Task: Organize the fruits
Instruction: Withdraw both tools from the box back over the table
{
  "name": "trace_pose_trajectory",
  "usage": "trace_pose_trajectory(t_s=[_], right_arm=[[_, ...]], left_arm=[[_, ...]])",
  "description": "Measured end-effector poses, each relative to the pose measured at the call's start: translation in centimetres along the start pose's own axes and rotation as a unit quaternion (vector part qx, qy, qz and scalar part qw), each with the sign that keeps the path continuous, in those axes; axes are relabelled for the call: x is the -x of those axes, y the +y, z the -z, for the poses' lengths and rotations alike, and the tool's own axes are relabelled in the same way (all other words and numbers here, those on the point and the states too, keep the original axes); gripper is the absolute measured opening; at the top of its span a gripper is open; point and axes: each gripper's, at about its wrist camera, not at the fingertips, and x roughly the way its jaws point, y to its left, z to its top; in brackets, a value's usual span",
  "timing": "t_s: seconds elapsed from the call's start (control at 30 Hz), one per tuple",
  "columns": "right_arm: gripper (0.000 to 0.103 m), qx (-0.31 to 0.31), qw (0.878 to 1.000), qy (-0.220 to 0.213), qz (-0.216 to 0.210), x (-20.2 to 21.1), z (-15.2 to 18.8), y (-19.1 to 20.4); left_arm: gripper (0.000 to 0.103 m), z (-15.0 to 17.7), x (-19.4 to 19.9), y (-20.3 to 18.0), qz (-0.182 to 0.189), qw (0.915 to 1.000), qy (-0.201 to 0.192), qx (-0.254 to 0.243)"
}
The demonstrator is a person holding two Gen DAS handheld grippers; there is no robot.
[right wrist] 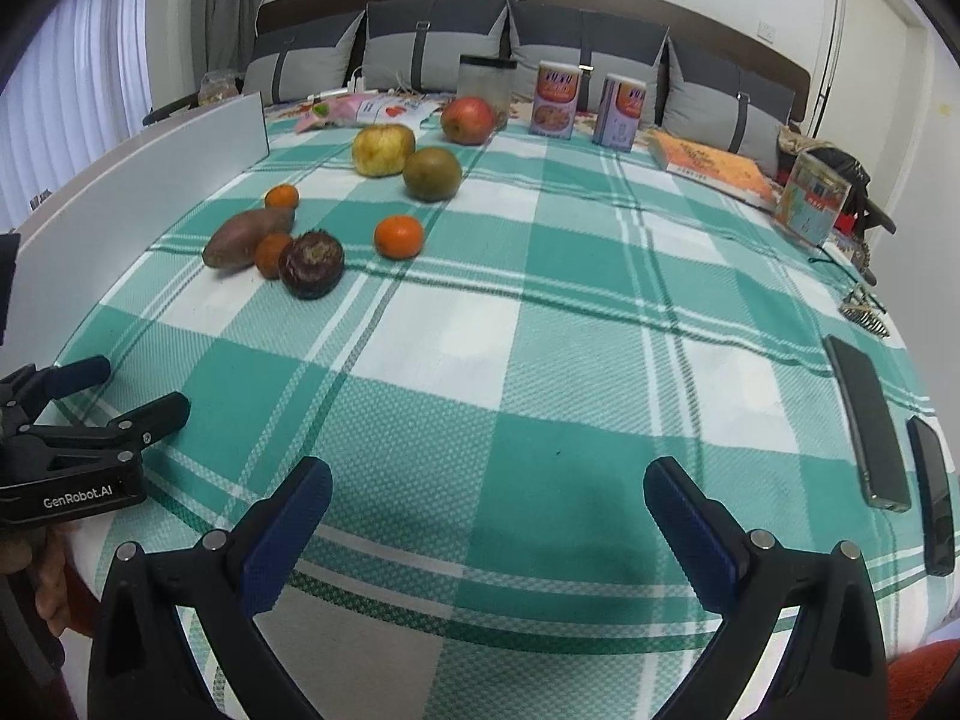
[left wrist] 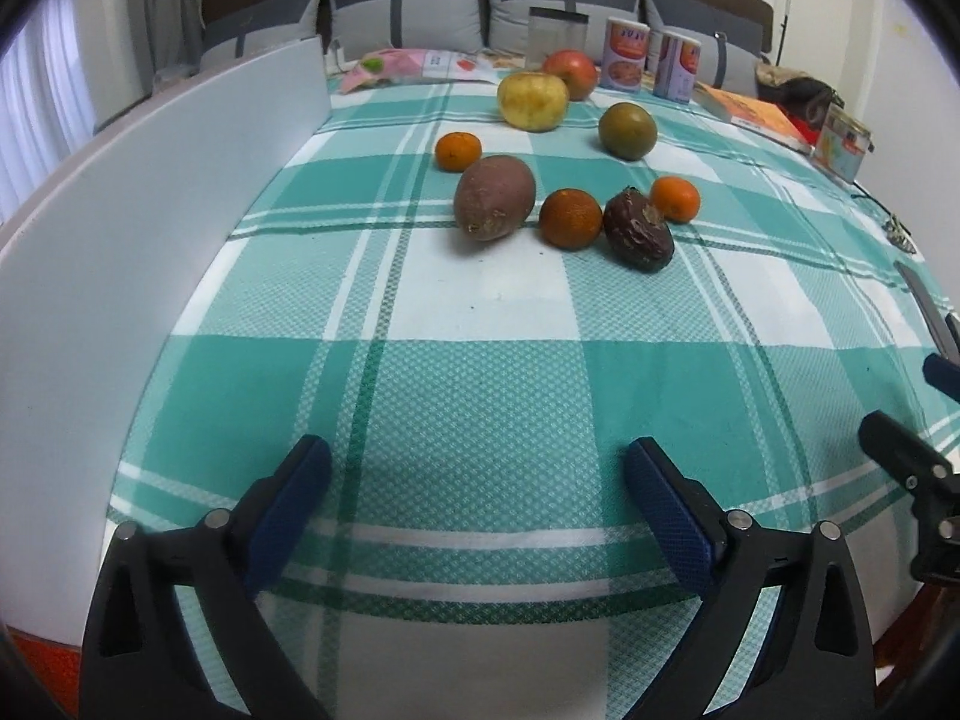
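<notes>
Several fruits lie in a loose group on the green checked tablecloth [left wrist: 480, 390]: a red apple [left wrist: 570, 72], a yellow apple [left wrist: 532, 101], a green round fruit [left wrist: 627, 131], three small oranges [left wrist: 570, 218], a brown oval fruit [left wrist: 495, 198] and a dark wrinkled fruit [left wrist: 637, 231]. My left gripper [left wrist: 480, 456] hangs over the near cloth, open, nothing between its blue pads, well short of the fruits. My right gripper [right wrist: 487, 474] is open too and empty. From it the fruits sit far left, the dark fruit [right wrist: 311, 264] nearest. The left gripper [right wrist: 129, 390] shows at its left edge.
A white board [left wrist: 150, 210] stands along the table's left side. At the back are two cans [right wrist: 555, 99], a clear container [right wrist: 486, 84], a book [right wrist: 711, 171] and a glass jar [right wrist: 810, 198]. Two phones [right wrist: 870, 420] lie at the right edge. Cushions line the far wall.
</notes>
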Motion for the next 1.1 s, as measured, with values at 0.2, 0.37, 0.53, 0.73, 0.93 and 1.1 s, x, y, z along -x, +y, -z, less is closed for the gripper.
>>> trace_pose_trajectory(t_s=[0.2,0.37,0.53,0.73,0.93,1.1], right_arm=[[0.103,0.01,1.0,0.023,-0.003,-1.4,0.7,0.6],[0.103,0.009,1.0,0.025,-0.003,-1.6,0.9,0.5],[0.103,0.007,1.0,0.026,-0.005,-1.8,0.9,0.5],[0.103,0.007,1.0,0.026,-0.007,-1.8,1.0,0.5],[0.103,0.008,1.0,0.025,-0.007,-1.8,0.9,0.6],[0.103,0.008,1.0,0.025,-0.007,-1.8,0.9,0.6]], left_arm=[[0.1,0.1,0.0,-0.2,-0.001,1.0,0.0,-0.003],[0.1,0.1,0.0,-0.3,-0.002,1.0,-0.002,-0.006],[0.1,0.0,0.0,-0.2,-0.001,1.0,-0.002,-0.008],[0.1,0.0,0.0,-0.3,-0.002,1.0,-0.002,-0.009],[0.1,0.0,0.0,-0.4,-0.002,0.9999,-0.002,-0.01],[0.1,-0.1,0.0,-0.4,-0.003,0.9999,-0.002,-0.011]])
